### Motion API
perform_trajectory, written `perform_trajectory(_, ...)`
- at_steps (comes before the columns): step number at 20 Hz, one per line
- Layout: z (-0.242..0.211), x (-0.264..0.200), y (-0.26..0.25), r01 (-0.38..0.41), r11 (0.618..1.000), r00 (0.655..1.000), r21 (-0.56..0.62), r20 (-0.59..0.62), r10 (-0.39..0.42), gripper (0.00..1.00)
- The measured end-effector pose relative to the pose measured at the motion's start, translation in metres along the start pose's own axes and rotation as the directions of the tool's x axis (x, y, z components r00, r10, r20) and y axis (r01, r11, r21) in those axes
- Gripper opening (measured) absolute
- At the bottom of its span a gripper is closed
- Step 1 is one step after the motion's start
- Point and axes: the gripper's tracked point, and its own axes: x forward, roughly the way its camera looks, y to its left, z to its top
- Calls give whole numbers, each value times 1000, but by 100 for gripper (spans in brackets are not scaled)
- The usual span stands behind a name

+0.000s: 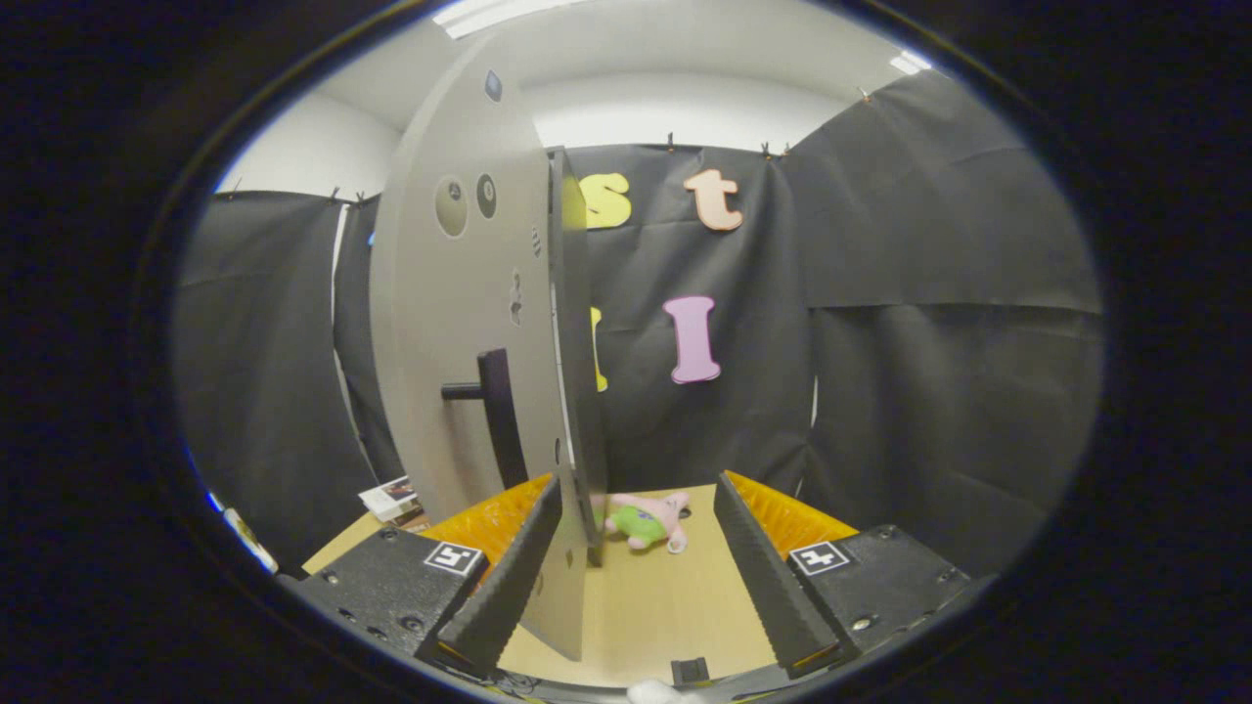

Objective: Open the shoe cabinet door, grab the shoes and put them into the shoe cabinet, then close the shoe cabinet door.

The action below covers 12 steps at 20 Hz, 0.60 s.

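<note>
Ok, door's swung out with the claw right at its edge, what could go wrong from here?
1. The claw is open and the cabinet door edge stands between its fingers, close to the left one; pushing forward could knock or jam the door.
2. The handle sits on the door's far side from the gap, so a grab here would likely miss it.
3. The plush toy on the floor just beyond may block the door's swing.

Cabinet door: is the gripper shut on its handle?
No. The gripper is open, and the cabinet door stands edge-on between its fingers, with the handle untouched on the door's face.
</note>
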Motion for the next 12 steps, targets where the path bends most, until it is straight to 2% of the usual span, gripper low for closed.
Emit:
perform_trajectory(5, 10, 14, 16, -98, 989, 995, -108, -14, 97, 97)
perform_trajectory(12, 2, 19, 73, -161, 983, 987, -89, -33, 159, 95)
